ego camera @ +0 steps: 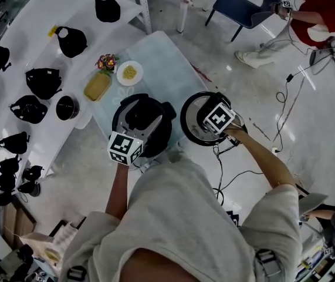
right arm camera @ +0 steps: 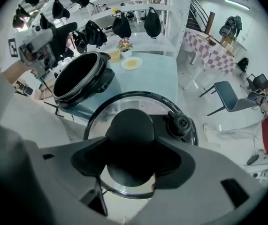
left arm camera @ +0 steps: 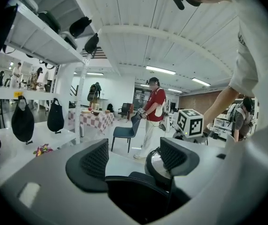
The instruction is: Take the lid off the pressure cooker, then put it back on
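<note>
The pressure cooker (ego camera: 142, 122) stands open on the glass table, its dark bowl (right arm camera: 80, 76) uncovered. My left gripper (ego camera: 127, 147) is at the cooker's near side; in the left gripper view its jaws (left arm camera: 134, 158) close on the black side handle (left arm camera: 138, 191). My right gripper (ego camera: 217, 121) points steeply down, to the right of the pot, shut on the lid's black knob (right arm camera: 130, 135). The round lid (right arm camera: 171, 111) with its steam valve (right arm camera: 180, 123) hangs beside the cooker, off it. The lid (left arm camera: 153, 165) also shows past the left jaws.
Behind the cooker on the table (ego camera: 173, 69) lie a plate of food (ego camera: 129, 73), a yellow box (ego camera: 97, 86) and flowers (ego camera: 107, 61). White shelves at the left hold black bags (ego camera: 41, 82) and a dark pot (ego camera: 67, 107). A blue chair (ego camera: 237, 7), a seated person (ego camera: 320, 16) and floor cables (ego camera: 232, 175) are at the right.
</note>
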Action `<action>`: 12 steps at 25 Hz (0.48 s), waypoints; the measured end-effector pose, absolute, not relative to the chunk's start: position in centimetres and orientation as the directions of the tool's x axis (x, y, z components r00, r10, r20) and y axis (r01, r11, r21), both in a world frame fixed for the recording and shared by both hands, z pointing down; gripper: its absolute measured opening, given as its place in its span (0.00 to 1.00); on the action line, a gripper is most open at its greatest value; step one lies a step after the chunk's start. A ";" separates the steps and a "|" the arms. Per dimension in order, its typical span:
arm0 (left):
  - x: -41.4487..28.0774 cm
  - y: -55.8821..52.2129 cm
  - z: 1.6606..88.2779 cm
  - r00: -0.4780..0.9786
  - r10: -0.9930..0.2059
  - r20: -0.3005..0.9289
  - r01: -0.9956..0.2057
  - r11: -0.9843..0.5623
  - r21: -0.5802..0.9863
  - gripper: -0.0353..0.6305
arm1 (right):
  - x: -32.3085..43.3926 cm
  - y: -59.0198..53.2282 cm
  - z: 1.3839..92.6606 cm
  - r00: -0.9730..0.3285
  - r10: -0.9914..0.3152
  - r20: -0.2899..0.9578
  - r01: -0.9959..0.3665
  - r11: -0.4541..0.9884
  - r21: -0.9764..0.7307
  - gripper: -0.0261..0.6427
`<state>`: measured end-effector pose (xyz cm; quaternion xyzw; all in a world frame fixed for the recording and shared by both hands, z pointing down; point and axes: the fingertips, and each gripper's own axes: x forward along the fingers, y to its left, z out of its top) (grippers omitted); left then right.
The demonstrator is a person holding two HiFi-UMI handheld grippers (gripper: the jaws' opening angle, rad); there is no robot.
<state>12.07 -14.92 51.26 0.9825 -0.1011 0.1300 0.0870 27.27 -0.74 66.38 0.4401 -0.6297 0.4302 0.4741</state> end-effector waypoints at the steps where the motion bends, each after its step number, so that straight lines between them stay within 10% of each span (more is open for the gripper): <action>1: 11.9 -15.0 51.3 0.943 -0.182 0.278 -0.229 -0.963 0.145 0.54 | 27.4 -1.1 67.3 -0.159 -0.137 0.978 -0.963 0.241 -0.122 0.44; 12: 9.7 -16.0 51.4 0.914 -0.269 0.302 -0.327 -0.932 0.158 0.54 | 27.5 -7.3 76.1 -0.158 -0.124 0.980 -0.942 0.318 -0.112 0.44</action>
